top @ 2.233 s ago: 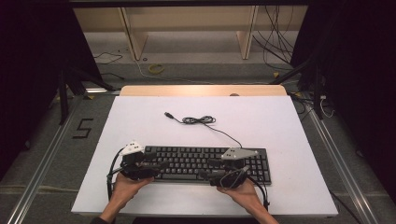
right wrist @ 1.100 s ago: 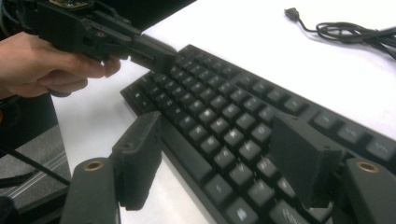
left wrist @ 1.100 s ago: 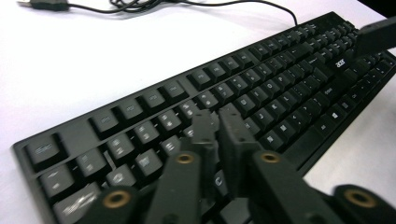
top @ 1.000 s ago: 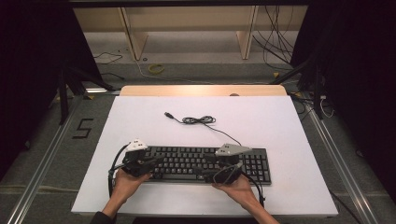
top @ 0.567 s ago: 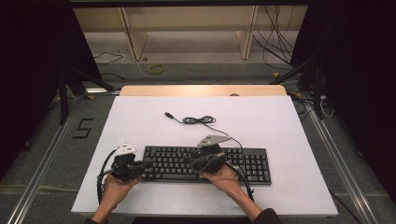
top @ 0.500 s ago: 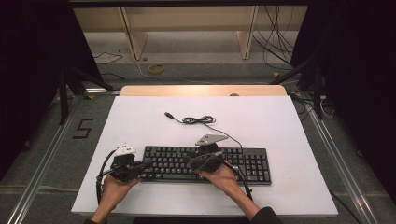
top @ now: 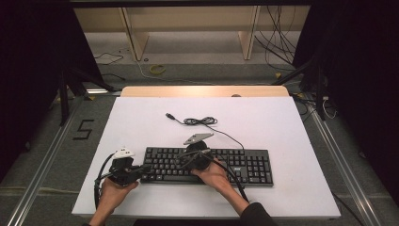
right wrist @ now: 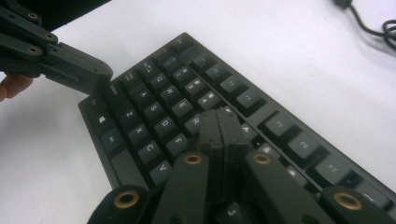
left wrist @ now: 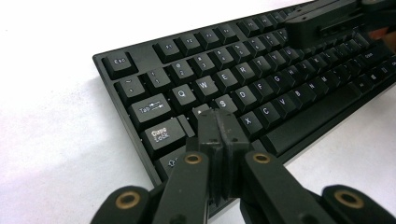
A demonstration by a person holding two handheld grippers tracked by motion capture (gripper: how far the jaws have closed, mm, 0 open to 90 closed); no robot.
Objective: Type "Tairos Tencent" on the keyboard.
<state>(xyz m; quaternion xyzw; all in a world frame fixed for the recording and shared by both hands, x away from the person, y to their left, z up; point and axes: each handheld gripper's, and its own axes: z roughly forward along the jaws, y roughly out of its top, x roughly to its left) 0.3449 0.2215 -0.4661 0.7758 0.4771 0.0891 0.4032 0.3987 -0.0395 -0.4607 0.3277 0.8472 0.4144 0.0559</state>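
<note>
A black keyboard [top: 235, 165] lies across the near part of the white table [top: 282, 117]. My left gripper [top: 147, 168] is at the keyboard's left end, its jaws shut with nothing between them. In the left gripper view its tip [left wrist: 219, 122] hangs just above the keys around A and S of the keyboard [left wrist: 280, 88]. My right gripper [top: 180, 163] is over the left-middle keys and points left. Its jaws have just been closing and stand shut and empty. Its tip [right wrist: 222, 120] is just above the upper letter rows of the keyboard [right wrist: 154, 112]. I cannot tell whether either tip touches a key.
The keyboard's black cable [top: 202, 121] lies coiled behind it and ends in a loose plug [top: 168, 115]. A wooden strip [top: 202, 91] runs along the table's far edge. Cables and shelf legs are on the floor beyond. Dark curtains flank both sides.
The right hand has slid left along the keyboard from its right-middle part to the left-middle keys. The left hand has shifted a little left, to the keyboard's end.
</note>
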